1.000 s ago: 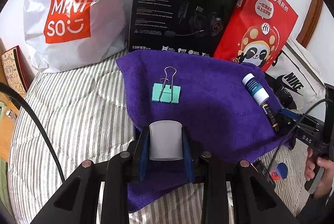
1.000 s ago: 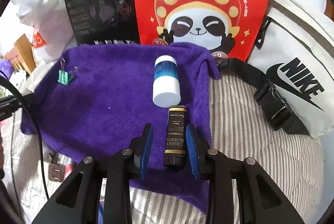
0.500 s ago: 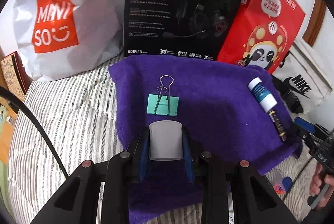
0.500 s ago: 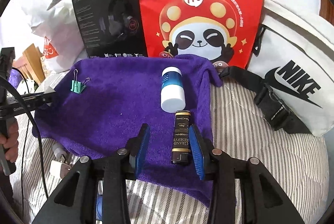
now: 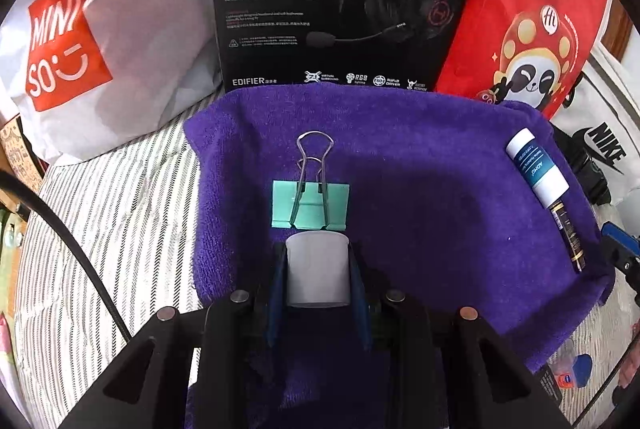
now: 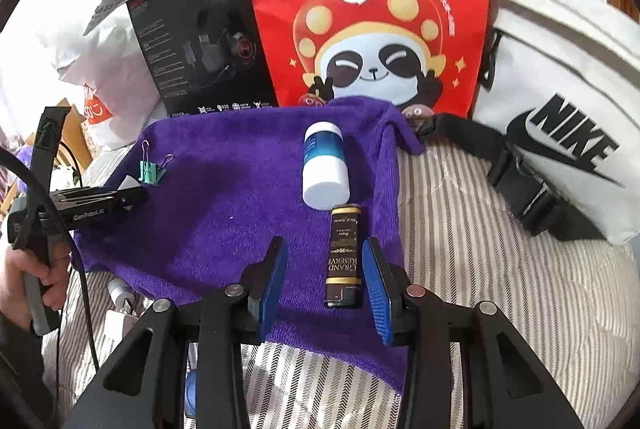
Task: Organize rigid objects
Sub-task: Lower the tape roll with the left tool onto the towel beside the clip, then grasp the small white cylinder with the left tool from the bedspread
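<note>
Three placed: binder clip (image 5: 311, 203), white bottle (image 6: 325, 165), black lighter (image 6: 343, 257) on purple towel (image 5: 420, 189).
Left gripper (image 5: 318, 275): clamps a white cap (image 5: 317, 271), unplaced.
Right gripper (image 6: 325, 279): spread around lighter, no contact.

We see a plush, matt purple towel (image 5: 420, 197) spread over striped quilted cloth bedding (image 5: 120, 221). The green binder clip (image 5: 310, 204) has a smooth painted body and shiny wire handles. The white cap (image 5: 318, 271) looks like matt plastic, the white bottle (image 6: 325, 165) like smooth plastic. The dark lighter (image 6: 343, 255) is glossy with gold print. The red bag (image 6: 372, 9) is glossy paper.
</note>
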{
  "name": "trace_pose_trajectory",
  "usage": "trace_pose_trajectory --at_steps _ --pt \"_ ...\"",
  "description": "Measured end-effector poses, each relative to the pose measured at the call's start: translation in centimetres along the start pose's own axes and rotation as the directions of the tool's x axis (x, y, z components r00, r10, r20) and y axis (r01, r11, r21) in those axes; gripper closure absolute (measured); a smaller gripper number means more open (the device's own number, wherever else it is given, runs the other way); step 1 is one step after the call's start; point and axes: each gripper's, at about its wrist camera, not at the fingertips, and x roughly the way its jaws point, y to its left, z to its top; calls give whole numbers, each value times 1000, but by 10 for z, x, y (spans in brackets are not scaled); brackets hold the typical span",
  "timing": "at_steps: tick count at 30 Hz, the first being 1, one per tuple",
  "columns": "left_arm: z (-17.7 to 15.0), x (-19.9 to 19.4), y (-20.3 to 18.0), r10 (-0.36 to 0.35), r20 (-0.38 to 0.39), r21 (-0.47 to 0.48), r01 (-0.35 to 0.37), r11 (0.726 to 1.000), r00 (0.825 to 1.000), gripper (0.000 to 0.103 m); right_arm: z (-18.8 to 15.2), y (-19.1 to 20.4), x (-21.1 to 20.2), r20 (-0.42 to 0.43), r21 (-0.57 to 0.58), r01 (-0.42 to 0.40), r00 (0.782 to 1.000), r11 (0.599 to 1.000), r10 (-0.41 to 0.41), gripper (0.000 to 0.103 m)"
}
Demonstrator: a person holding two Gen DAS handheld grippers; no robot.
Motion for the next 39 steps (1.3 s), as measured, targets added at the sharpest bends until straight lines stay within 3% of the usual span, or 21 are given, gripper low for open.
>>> trace_pose_trajectory --at_steps 5,12,17,21,26,30,35,39 --pt "-1 2 -10 50 5 55 -50 997 999 74 -1 -1 0 -1 2 0 1000 1000 0 64" --pt "-1 2 -10 50 -4 59 -49 997 999 73 -2 1 3 -15 -6 2 1000 1000 -2 64" --pt "-3 0 -8 39 -26 46 -38 998 999 60 -2 4 2 -18 -16 -6 1000 1000 5 64" --pt "-11 -6 -11 40 -38 64 -37 997 998 59 -1 6 -6 11 -11 -37 999 999 37 64" --pt "-24 -34 -12 40 -22 51 -39 998 999 59 0 4 -8 18 3 -52 999 999 52 64" --pt "-43 -75 -31 22 33 101 -25 995 999 59 1 0 -10 19 21 -61 998 998 60 64" --pt "-68 -91 -52 -38 -3 161 38 986 999 59 1 -3 -11 23 33 -61 998 998 60 64" --pt "-77 -71 -59 22 -58 200 -10 980 998 59 1 -3 -12 26 36 -67 997 997 66 64"
